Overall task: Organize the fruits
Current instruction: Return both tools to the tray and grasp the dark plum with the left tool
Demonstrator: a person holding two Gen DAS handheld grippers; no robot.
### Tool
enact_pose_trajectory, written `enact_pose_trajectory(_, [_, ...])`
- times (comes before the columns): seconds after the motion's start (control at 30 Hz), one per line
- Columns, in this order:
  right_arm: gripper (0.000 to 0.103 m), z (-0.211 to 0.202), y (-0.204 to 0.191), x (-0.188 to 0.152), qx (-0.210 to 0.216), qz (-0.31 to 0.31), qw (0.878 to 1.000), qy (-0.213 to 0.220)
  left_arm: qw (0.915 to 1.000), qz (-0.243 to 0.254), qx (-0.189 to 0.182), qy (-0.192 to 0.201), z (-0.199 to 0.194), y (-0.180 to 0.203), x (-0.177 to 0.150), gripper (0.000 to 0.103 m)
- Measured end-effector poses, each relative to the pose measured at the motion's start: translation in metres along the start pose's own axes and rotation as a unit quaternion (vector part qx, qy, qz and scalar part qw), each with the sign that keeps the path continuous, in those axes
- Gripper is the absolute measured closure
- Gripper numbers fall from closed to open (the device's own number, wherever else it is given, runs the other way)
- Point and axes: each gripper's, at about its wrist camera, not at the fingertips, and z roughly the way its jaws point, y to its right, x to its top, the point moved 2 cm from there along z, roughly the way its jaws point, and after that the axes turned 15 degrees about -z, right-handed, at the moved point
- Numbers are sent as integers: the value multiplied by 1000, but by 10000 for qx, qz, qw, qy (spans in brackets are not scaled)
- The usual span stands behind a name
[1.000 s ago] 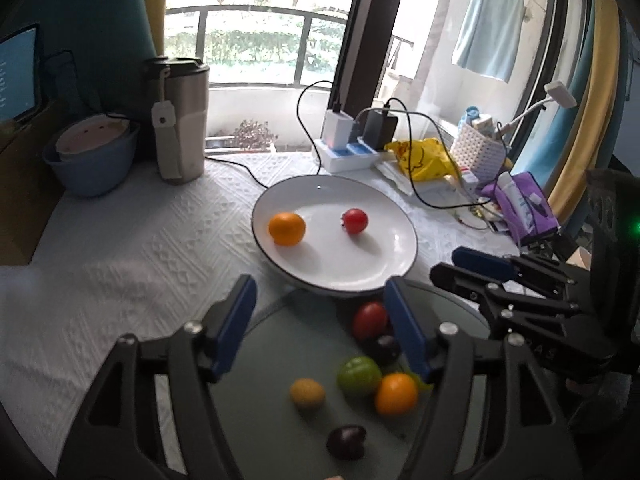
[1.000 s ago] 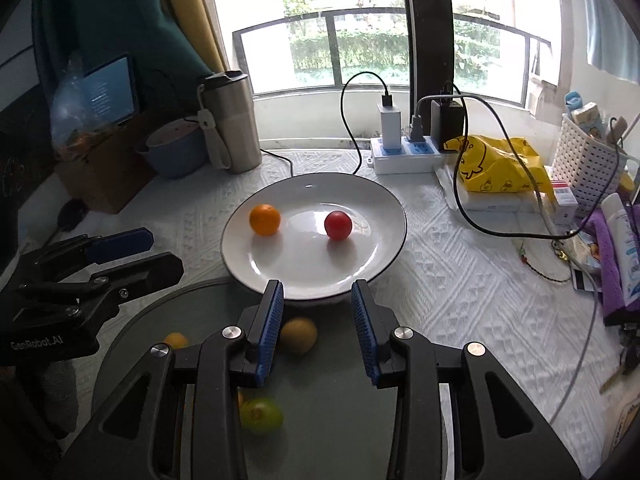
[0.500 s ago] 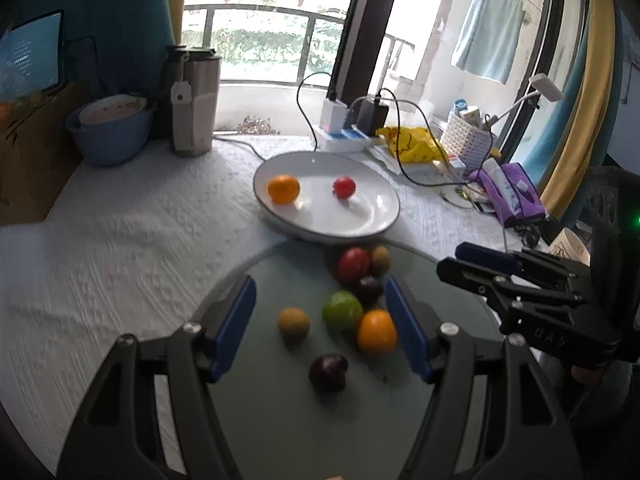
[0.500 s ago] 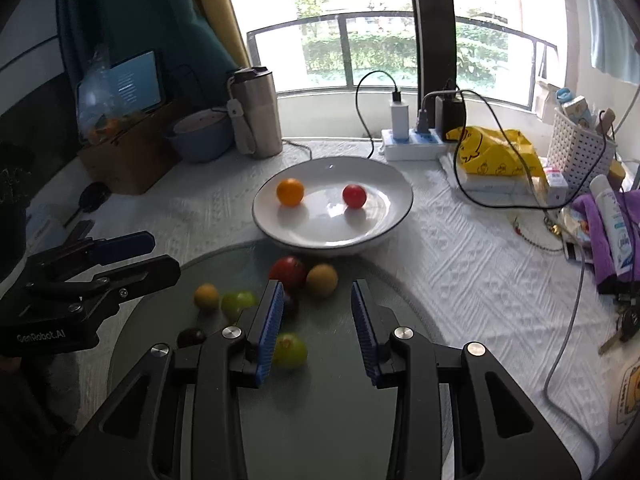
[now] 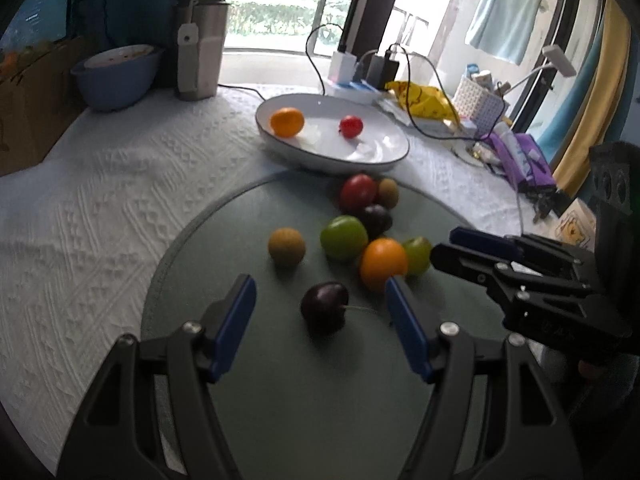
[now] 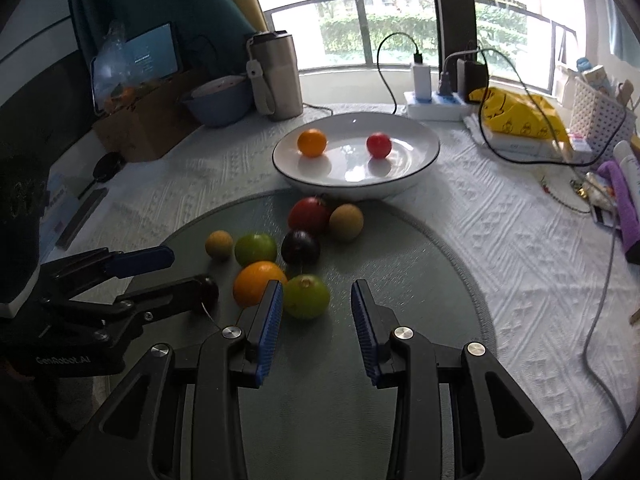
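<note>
A white plate [image 5: 376, 160] [image 6: 416, 176] holds an orange [image 5: 287, 121] [image 6: 312, 142] and a small red tomato [image 5: 351, 126] [image 6: 379, 145]. Several fruits lie on the round grey-green mat [image 5: 320, 400] [image 6: 400, 248]: a dark plum [image 5: 324, 312], an orange [image 5: 382, 264] [image 6: 258, 282], green fruits [image 5: 343, 237] [image 6: 306, 296], a red tomato [image 6: 309, 214], brown fruits [image 5: 286, 246] [image 6: 346, 222]. My left gripper [image 5: 320, 312] is open, its fingers either side of the dark plum. My right gripper [image 6: 317, 312] is open and empty, just behind a green fruit.
A steel tumbler [image 5: 200, 46], a blue bowl [image 5: 116, 76], a power strip with cables [image 6: 436, 100], a yellow bag [image 6: 516, 112], a white basket [image 6: 600, 116] and purple items [image 5: 524, 160] stand around the plate on the white cloth.
Both grippers have drawn back from the plate and dropped lower over the mat. The left gripper now brackets the dark plum; the right now sits behind a green fruit.
</note>
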Motion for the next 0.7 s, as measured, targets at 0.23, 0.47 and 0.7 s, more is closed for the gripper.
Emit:
enact_pose_trajectory(0.23, [66,10,-5,-2,184,-72,9998,-59,9994,235,212,-155,13,2,-6,35])
enact_pose_trajectory(0.47, [66,16,-4,-2,284,-107,9995,-101,9986,349,367,-141,17,4,-8,48])
enact_pose_trajectory(0.7, [72,22,-5,-1,321,-194,9991,-194,9987,398,275,-169,18,8,-8,66])
